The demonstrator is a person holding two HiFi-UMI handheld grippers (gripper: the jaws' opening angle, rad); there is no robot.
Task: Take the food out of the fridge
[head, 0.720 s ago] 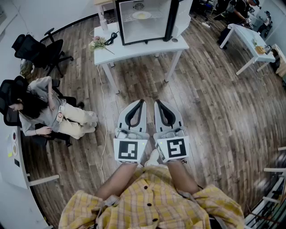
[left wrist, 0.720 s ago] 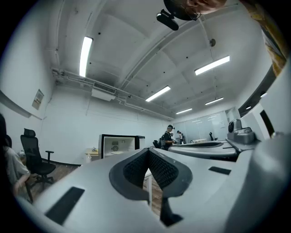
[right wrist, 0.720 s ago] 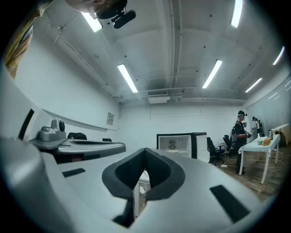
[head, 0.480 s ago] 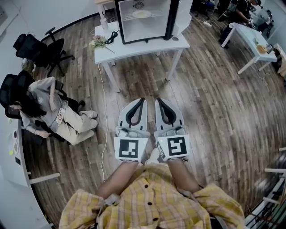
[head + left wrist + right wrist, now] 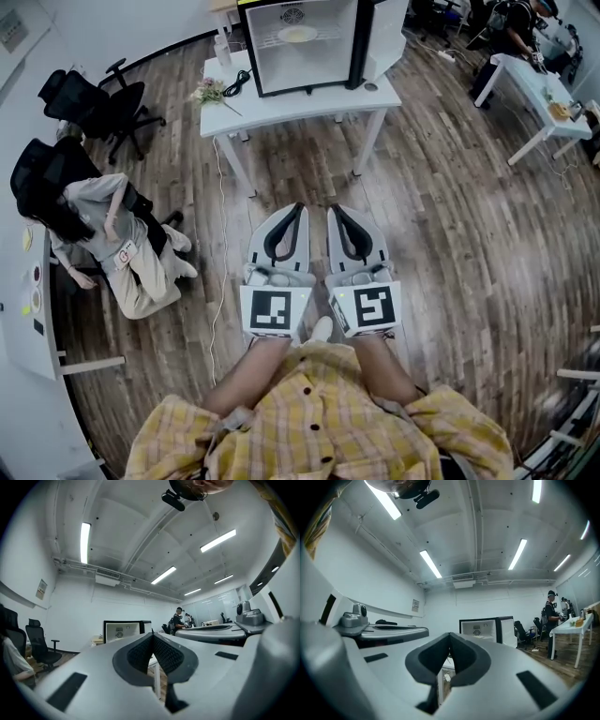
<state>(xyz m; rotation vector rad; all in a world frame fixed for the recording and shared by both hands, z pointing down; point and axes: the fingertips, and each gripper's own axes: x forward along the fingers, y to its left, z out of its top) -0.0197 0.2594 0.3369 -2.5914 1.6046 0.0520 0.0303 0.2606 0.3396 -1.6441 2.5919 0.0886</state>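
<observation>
The food point(image 5: 297, 34) lies on a shelf inside the open fridge point(image 5: 309, 70) on the white table point(image 5: 300, 103), well apart from the left gripper point(image 5: 296, 214) and right gripper point(image 5: 336, 214), both closed on nothing, so arriving with jaws unopened risks shoving it deeper rather than grasping it.

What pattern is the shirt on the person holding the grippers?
The shirt is yellow and white plaid with dark buttons. It shows best in the head view.
</observation>
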